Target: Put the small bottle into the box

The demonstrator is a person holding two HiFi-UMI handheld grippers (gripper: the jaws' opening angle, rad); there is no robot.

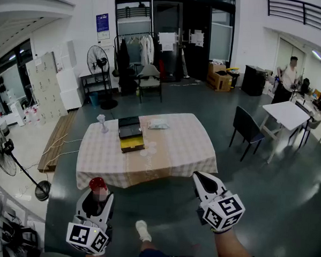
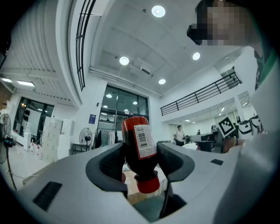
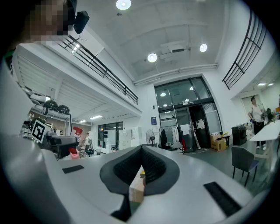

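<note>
A small dark bottle [image 2: 139, 146] with a red cap and a barcode label sits between the pads of my left gripper [image 2: 140, 159], cap end toward the camera. In the head view the left gripper [image 1: 97, 196] hangs low at the left, well short of the table, with the bottle's red end [image 1: 98, 184] sticking out of it. The box [image 1: 131, 134], black with a yellow part at its near end, lies open on the left half of the table [image 1: 175, 153]. My right gripper [image 1: 199, 180] is shut and holds nothing; in its own view the right gripper [image 3: 141, 154] has its pads meeting.
The table wears a pale checked cloth, with a small white object [image 1: 102, 122] and a clear bag [image 1: 158, 124] on it. A black chair [image 1: 246, 127] and a white table [image 1: 287, 113] stand to the right. Fans [image 1: 3, 154] stand at the left. A person [image 1: 286, 78] stands far back right.
</note>
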